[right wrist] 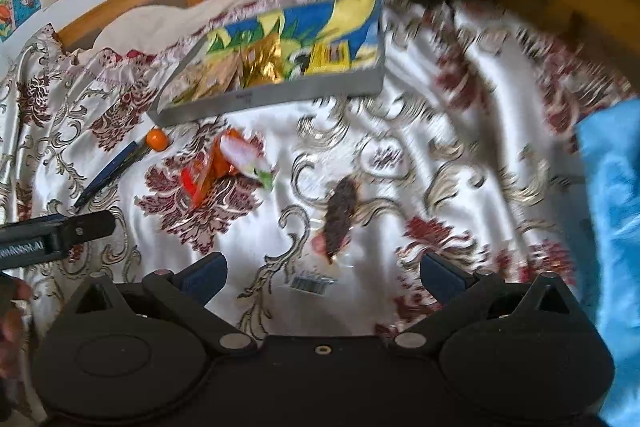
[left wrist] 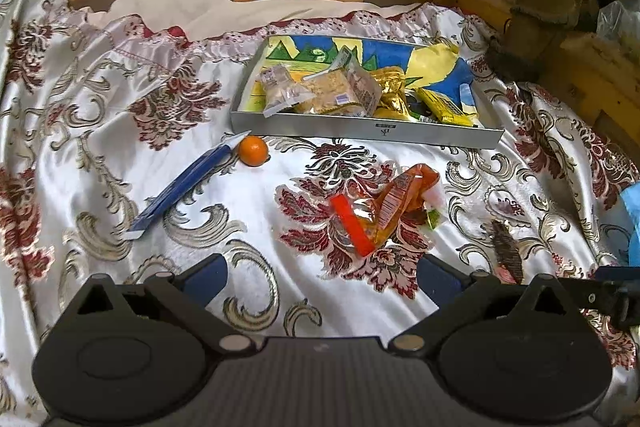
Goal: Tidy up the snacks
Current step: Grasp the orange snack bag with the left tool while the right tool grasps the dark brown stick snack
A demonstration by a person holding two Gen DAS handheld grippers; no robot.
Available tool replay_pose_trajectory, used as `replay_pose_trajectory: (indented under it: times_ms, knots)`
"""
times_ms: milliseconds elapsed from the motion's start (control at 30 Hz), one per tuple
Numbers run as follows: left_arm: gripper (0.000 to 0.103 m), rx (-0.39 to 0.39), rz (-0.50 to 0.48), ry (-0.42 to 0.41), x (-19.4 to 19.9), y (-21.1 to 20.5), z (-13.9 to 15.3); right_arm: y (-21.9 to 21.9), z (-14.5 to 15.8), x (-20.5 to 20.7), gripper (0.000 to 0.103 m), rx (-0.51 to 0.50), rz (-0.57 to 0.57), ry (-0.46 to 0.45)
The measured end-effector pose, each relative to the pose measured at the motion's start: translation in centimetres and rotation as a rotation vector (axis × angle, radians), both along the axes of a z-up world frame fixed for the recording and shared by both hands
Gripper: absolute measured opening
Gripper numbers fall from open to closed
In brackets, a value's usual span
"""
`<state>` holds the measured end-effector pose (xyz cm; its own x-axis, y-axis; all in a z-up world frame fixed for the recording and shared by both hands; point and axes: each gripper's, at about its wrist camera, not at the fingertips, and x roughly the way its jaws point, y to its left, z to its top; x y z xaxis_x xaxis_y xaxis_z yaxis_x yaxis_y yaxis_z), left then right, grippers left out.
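Above bedspread [left wrist: 280, 155]: left gripper [left wrist: 322, 277], right gripper [right wrist: 322, 277] level, jaws spread, empty.

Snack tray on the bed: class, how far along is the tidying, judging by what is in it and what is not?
Done: several packets already lie in the tray. In hand: nothing; both the left gripper and right gripper have their jaws open and empty. Left: the orange, blue packet, orange wrapper and dark snack in clear wrap are on the bedspread.
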<state>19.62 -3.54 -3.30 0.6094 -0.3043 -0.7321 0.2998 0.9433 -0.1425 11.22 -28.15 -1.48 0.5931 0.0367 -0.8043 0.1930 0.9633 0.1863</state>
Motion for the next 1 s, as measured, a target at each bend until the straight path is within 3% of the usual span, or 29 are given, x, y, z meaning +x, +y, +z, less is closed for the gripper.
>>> replay_pose_trajectory:
  times_ms: [233, 433, 567, 700, 1000]
  knots:
    - [0.103, -0.065, -0.036, 0.012, 2.4, -1.3, -2.2, -1.9, -1.4, 3.6, 0.102, 0.077, 0.019, 0.061]
    - [0.103, -0.077, -0.135, -0.069, 4.2, -3.4, -3.5, -2.0, -2.9, 4.7, 0.093, 0.04, 0.031, 0.084]
    - [0.102, -0.051, -0.174, -0.089, 4.8, -4.8, -4.5, -0.9, -3.8, 5.1, 0.078, -0.008, 0.035, 0.077]
    - [0.101, -0.076, -0.205, -0.074, 5.0, -5.5, -5.4, -0.9, -4.7, 5.8, 0.073, -0.027, 0.004, 0.087]
    - [0.089, -0.064, -0.275, -0.145, 6.2, -7.0, -5.4, -0.3, -5.8, 7.0, 0.07, -0.069, -0.013, 0.094]
